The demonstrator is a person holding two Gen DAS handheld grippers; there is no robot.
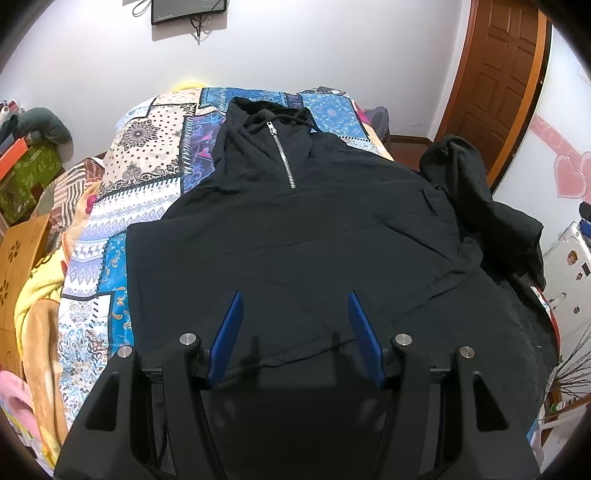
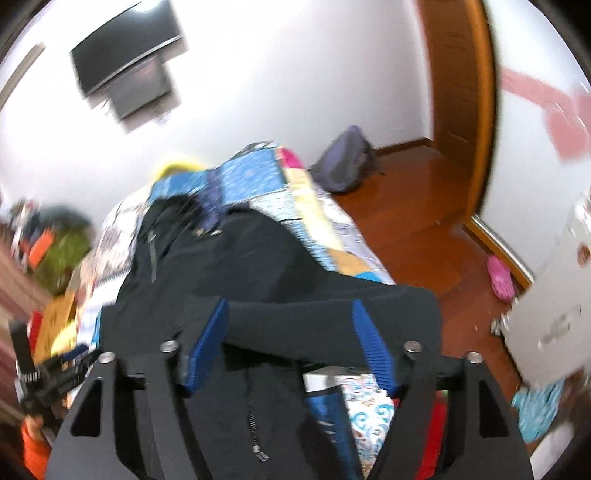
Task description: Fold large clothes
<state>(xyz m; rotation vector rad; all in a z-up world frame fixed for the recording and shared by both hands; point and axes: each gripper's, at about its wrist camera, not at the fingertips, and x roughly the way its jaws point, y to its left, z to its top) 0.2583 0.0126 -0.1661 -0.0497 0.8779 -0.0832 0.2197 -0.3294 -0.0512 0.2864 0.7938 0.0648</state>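
A large black hooded pullover (image 1: 295, 229) with a short silver zipper (image 1: 282, 155) lies spread face up on the patchwork bedspread (image 1: 147, 177). Its right sleeve (image 1: 465, 192) is lifted and bunched at the right. My left gripper (image 1: 294, 306) is open and empty just above the garment's lower front. In the blurred right wrist view my right gripper (image 2: 290, 314) has its blue fingers (image 2: 207, 339) spread, with a band of the black pullover (image 2: 332, 325) stretched across between them. I cannot tell whether the fingers hold it.
A yellow blanket (image 1: 33, 295) hangs at the bed's left side. A wooden door (image 1: 498, 81) and wall screen (image 1: 184, 9) are behind. A grey backpack (image 2: 343, 166), a pink slipper (image 2: 498, 277) and white drawers (image 2: 554, 295) stand on the wooden floor at right.
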